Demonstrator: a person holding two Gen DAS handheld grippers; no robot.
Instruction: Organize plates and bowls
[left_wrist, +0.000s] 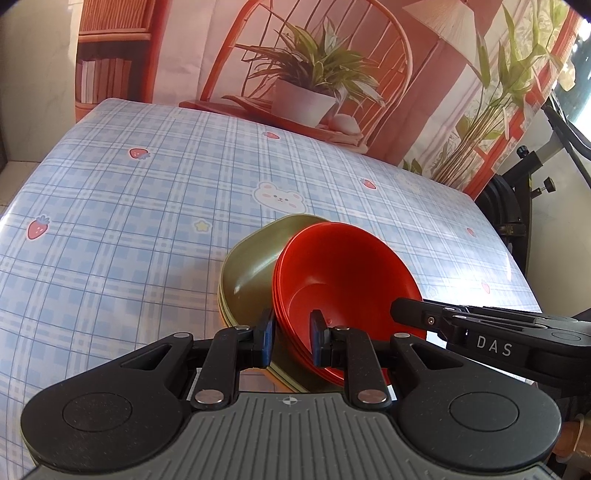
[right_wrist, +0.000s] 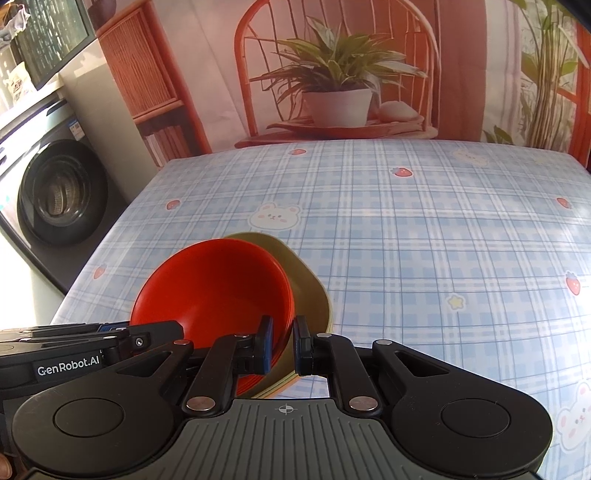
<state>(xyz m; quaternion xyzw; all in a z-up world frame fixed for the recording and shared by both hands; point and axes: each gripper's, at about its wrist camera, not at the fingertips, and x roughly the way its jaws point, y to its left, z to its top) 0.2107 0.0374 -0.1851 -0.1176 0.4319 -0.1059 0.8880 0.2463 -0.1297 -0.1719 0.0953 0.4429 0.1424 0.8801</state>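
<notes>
The red bowls (left_wrist: 343, 284), several nested together, sit tilted inside a stack of olive plates (left_wrist: 251, 266) near the front edge of the table (left_wrist: 129, 221), towards its middle.

The left gripper (left_wrist: 292, 332) straddles the near-left rim of the bowls, one pad outside and one inside; the fingers look closed on the rim, though a thin gap cannot be ruled out. The right gripper (right_wrist: 283, 341) stands on the opposite side, its fingers narrow around the bowl and plate rims. Whether it pinches the bowls, the plates or both I cannot tell.

The pieces look like thin, glossy plastic: light, stiff, hard to break, but slippery. The rim is the only sensible hold, with one pad well inside the wall. Nested bowls may slide apart or shed the lower ones when lifted, so a grip spanning all the rims is safest, and keeping them level.
</notes>
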